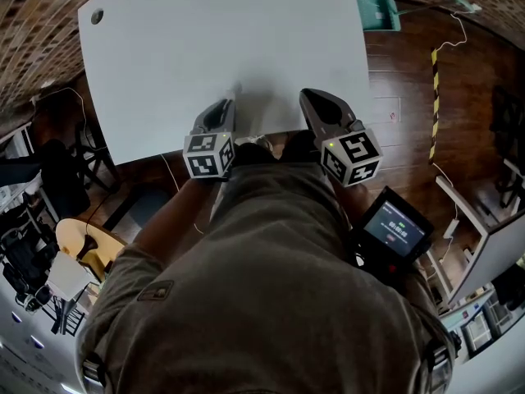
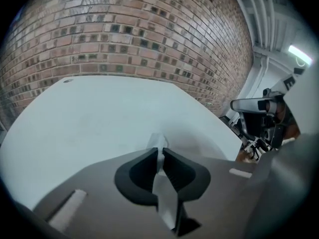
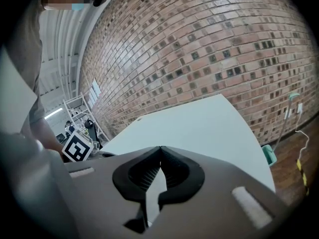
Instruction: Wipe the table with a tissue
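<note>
Left tool [image 2: 159,152] is clamped on the tissue [image 2: 157,139], held at the surface's [image 1: 230,48] 6 o'clock edge. Right tool [image 3: 160,149] is closed and empty. Wiping appears not yet begun. Next: press the tissue down and sweep toward 12 o'clock.

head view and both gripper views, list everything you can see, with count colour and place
table: 1, white, ahead of the person
tissue: 1, white, pinched in the left gripper, over the table's near edge
grommet hole: 1, dark, table's far left corner
brick wall: 1, red-brown, behind the table
bin: 1, teal, on the wooden floor past the table's far right corner
striped tape: 1 strip, yellow and black, on the floor to the right
screen device: 1, black, lit, at the person's right side
left gripper: 1, grey, shut on the tissue
right gripper: 1, grey, shut, empty
shirt: 1, olive-brown, bottom of head view
</note>
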`<state>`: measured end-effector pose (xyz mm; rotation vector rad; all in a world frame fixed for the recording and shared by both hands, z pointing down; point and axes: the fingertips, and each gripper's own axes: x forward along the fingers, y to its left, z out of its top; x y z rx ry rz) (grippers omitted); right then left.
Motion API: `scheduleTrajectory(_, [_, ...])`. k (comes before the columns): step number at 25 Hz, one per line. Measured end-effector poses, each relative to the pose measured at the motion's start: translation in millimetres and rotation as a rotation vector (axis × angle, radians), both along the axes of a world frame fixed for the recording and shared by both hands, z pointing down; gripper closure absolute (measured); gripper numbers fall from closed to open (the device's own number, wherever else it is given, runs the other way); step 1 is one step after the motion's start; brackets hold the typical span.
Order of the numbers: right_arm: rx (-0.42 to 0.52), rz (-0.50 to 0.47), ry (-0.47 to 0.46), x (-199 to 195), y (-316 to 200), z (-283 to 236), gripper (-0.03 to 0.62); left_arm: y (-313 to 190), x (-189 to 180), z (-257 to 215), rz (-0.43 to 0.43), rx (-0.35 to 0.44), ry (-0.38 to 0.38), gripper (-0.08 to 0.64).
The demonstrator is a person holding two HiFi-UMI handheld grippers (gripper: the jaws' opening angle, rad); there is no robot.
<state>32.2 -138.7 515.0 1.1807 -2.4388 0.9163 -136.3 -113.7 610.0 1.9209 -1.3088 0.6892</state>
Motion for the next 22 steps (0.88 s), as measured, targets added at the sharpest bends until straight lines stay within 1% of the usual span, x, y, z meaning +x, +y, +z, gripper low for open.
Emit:
scheduleTrajectory(4, [-0.001, 0.003, 0.001, 1.0, 0.2, 1.0, 0.578, -2.0, 4.8, 0.7, 0.014, 0.0, 0.005, 0.528])
scheduleTrajectory(9, [-0.002, -0.012, 0.002, -1.8, 0.8, 1.2, 0.578, -1.0, 0.3, 0.5, 0.002, 0.006, 0.002, 0.528])
scheduleTrajectory(15, [0.002, -0.05, 0.0, -12.5, 1.2, -3.1, 0.578, 3.4, -14.7, -2.7, -0.048, 0.011, -0.008, 0.528])
scheduleTrajectory(22, [0.011, -0.107, -0.001, -37.2, 0.0, -4.5, 0.578, 12.9, -46.5, -1.0, -0.123, 0.011, -0.021, 0.528])
